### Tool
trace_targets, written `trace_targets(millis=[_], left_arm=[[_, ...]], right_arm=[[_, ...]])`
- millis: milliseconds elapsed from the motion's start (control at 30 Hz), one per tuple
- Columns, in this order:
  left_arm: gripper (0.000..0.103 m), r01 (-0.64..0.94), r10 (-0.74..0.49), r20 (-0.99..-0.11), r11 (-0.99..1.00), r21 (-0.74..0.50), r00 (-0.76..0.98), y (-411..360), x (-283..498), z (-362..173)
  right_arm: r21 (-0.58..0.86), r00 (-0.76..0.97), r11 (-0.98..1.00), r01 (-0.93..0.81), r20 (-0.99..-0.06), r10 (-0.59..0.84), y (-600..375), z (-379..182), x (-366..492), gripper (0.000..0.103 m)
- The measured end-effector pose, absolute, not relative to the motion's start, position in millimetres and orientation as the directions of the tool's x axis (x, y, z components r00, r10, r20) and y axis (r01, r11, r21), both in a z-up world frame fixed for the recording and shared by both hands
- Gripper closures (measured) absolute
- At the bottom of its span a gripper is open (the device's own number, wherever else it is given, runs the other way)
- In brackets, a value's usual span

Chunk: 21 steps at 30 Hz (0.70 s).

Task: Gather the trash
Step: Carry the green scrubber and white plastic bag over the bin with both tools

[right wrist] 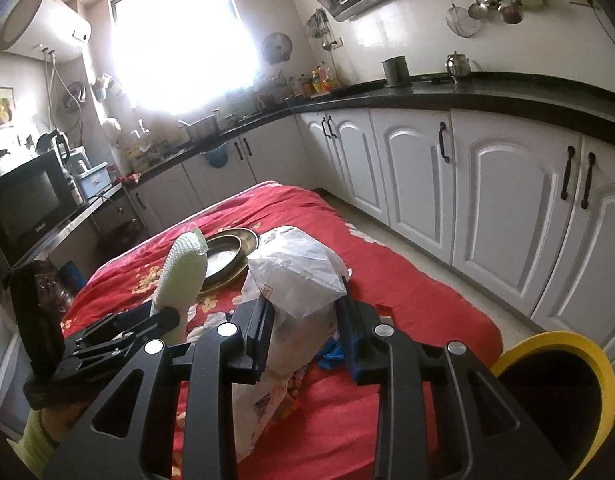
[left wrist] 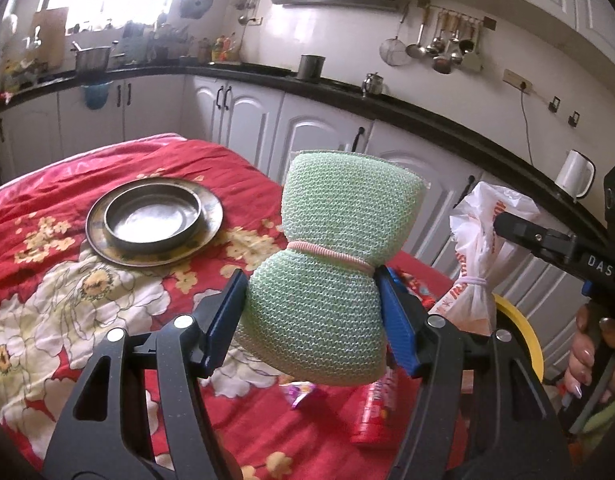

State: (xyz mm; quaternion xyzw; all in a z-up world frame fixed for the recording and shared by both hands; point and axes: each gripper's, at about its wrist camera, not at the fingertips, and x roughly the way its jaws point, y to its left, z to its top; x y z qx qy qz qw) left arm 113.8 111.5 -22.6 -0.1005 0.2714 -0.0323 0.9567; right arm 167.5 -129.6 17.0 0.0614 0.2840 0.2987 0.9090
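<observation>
My left gripper (left wrist: 311, 312) is shut on a green mesh sponge (left wrist: 327, 256) tied at the waist with a pink band, held above the red flowered tablecloth (left wrist: 47, 264). It also shows in the right wrist view (right wrist: 181, 276). My right gripper (right wrist: 305, 320) is shut on a tied white plastic bag (right wrist: 295, 276), held upright over the table; the bag shows in the left wrist view (left wrist: 483, 252). A red wrapper (left wrist: 373, 412) and a pink wrapper (left wrist: 301, 394) lie on the cloth under the sponge. A blue scrap (right wrist: 331, 354) lies under the bag.
A yellow-rimmed black bin (right wrist: 559, 404) stands at the table's right side; its rim shows in the left wrist view (left wrist: 523, 324). Stacked metal plates (left wrist: 153, 222) sit mid-table. White cabinets (right wrist: 503, 208) with a black counter run along the right. A microwave (right wrist: 27, 204) is left.
</observation>
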Motion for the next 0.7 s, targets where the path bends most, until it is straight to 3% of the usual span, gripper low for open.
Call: trace_targets(millis=[700], left_arm=[[0.047, 0.131, -0.206, -0.479, 0.974, -0.184, 0.853, 50, 109, -2]], right_arm=[[0.273, 0.738, 0.859, -0.433, -0.439, 0.512, -196, 32, 138, 0.075]])
